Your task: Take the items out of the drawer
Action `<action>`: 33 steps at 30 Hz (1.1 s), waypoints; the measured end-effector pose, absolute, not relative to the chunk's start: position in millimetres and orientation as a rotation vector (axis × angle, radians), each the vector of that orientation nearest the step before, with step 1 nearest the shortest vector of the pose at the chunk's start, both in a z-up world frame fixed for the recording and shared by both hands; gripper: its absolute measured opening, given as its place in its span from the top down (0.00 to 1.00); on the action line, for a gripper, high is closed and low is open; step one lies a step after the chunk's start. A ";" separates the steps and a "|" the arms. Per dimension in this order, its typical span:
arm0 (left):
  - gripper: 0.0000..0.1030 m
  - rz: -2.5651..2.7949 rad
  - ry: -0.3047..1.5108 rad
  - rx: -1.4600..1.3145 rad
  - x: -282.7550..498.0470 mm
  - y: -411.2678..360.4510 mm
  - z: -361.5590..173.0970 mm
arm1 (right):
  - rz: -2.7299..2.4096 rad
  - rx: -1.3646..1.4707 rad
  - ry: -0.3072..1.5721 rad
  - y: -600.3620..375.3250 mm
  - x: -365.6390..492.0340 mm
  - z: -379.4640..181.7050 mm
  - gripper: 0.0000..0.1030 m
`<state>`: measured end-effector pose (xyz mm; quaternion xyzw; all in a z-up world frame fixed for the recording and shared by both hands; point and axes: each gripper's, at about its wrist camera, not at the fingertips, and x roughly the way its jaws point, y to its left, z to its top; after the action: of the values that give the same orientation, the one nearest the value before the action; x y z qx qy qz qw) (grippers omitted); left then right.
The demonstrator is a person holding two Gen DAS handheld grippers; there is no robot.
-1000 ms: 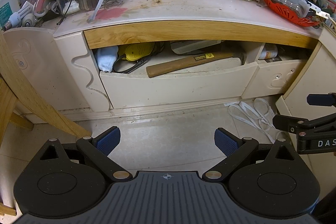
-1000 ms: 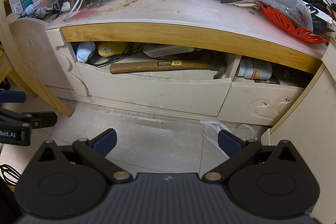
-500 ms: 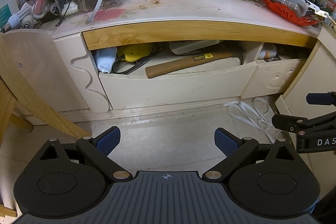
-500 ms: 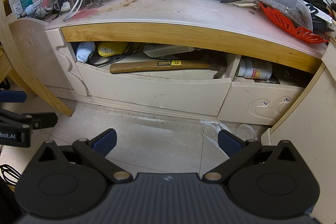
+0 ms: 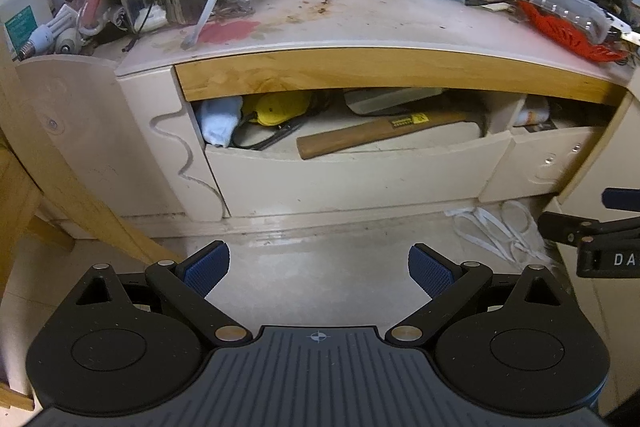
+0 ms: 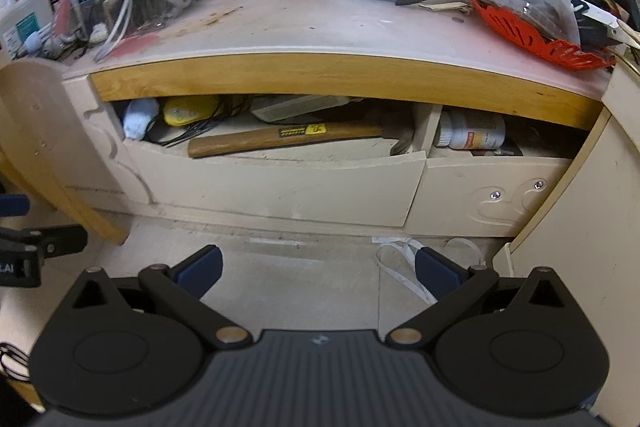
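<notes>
Right gripper (image 6: pixel 316 269) nudged closer to drawer (image 6: pixel 276 183); left gripper (image 5: pixel 318 267) barely shifted. Both wide open, empty. Hammer (image 6: pixel 288 139) lies inside, handle left. Risk: low wooden rail (image 6: pixel 320 71) blocks fingers; cables (image 6: pixel 192 135) snag.

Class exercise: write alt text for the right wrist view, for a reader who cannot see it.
The open right claw hangs above the floor facing an open drawer that holds a wooden-handled hammer, a yellow item and cables. A white bottle lies in the next compartment, under a cluttered countertop.
</notes>
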<state>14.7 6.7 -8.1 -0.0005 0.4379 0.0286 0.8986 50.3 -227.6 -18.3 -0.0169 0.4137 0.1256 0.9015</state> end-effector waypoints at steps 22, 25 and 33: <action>0.04 0.128 0.876 -0.010 66.1 15.5 -44.2 | 0.228 -0.023 0.802 -209.5 98.4 -48.9 0.00; 0.04 0.130 0.868 -0.015 73.5 16.5 -54.3 | 0.221 -0.022 0.783 -212.7 105.0 -57.3 0.00; 0.04 0.131 0.878 -0.023 92.0 24.6 -81.0 | 0.185 -0.020 0.789 -213.8 123.4 -86.0 0.00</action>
<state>92.0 24.6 -81.0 -0.0110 0.4245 0.0634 0.9031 123.4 -213.8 -86.0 -0.0097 0.3840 0.0902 0.9189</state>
